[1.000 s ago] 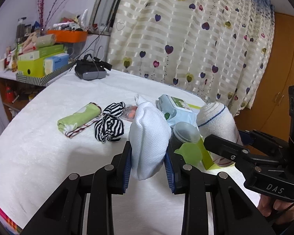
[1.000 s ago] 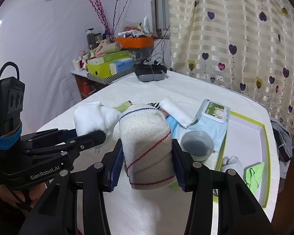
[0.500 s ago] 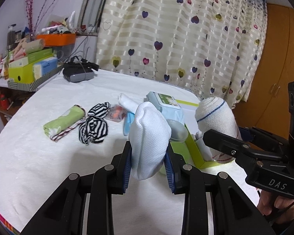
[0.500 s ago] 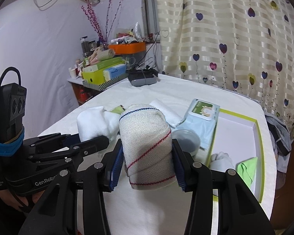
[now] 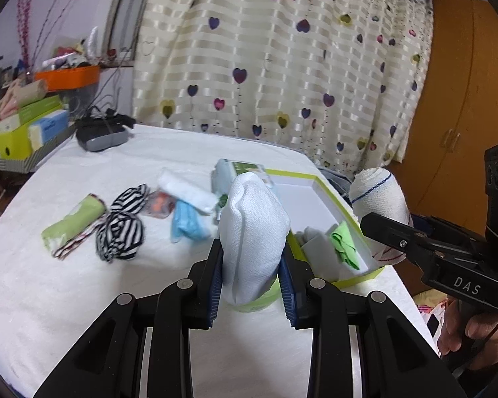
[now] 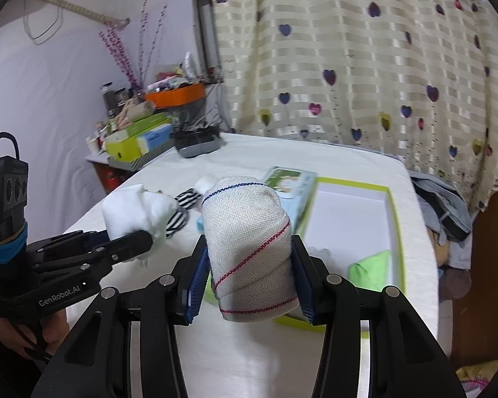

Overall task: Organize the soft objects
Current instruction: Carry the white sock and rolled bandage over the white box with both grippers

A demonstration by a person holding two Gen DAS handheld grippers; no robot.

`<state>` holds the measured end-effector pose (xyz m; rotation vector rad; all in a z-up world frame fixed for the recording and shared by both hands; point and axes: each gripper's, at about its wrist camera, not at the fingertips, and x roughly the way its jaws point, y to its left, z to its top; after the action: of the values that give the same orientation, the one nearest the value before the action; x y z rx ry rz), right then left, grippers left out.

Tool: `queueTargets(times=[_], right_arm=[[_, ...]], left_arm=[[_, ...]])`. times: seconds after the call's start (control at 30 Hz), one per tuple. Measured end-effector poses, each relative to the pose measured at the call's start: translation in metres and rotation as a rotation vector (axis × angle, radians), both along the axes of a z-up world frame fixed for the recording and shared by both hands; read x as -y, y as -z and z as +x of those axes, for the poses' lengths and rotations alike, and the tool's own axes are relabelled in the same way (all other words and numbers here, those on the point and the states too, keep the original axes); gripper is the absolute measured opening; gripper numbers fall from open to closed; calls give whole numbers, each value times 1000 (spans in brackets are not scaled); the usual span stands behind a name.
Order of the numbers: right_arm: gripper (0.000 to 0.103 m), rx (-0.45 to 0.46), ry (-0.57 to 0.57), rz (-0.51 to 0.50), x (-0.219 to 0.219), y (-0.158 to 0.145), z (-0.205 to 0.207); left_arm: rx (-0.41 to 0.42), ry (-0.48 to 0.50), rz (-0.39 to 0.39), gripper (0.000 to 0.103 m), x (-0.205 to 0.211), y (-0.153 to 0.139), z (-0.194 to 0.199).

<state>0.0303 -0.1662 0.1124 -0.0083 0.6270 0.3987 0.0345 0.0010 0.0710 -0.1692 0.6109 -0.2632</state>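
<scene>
Carry step: your left gripper [image 5: 251, 267] pinches the white cloth [image 5: 254, 232], your right gripper [image 6: 249, 275] the bandage roll [image 6: 252, 248]; next, lower both into the box [image 6: 348, 219].

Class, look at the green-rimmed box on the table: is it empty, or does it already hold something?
Not empty. The green-rimmed box holds a green cloth and a white item at its near end; the far part shows bare white floor.

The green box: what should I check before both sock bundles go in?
1. Left tool grips the white bundle: ok.
2. Right tool grips the beige bundle: ok.
3. Green box open, with a bare white floor: ok.
4. Beige bundle over the box's near edge: ok.
5. White bundle over the box: not ok, it is beside the box.
6. Both fit beside the green cloth: cannot tell.
</scene>
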Motion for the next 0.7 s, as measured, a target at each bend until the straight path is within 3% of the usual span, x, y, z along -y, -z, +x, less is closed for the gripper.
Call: queueTargets(times=[0.7], right_arm=[[47,-49,194,30,83,21,28]], left_arm=[[-20,107,19,29,55,-1,32]])
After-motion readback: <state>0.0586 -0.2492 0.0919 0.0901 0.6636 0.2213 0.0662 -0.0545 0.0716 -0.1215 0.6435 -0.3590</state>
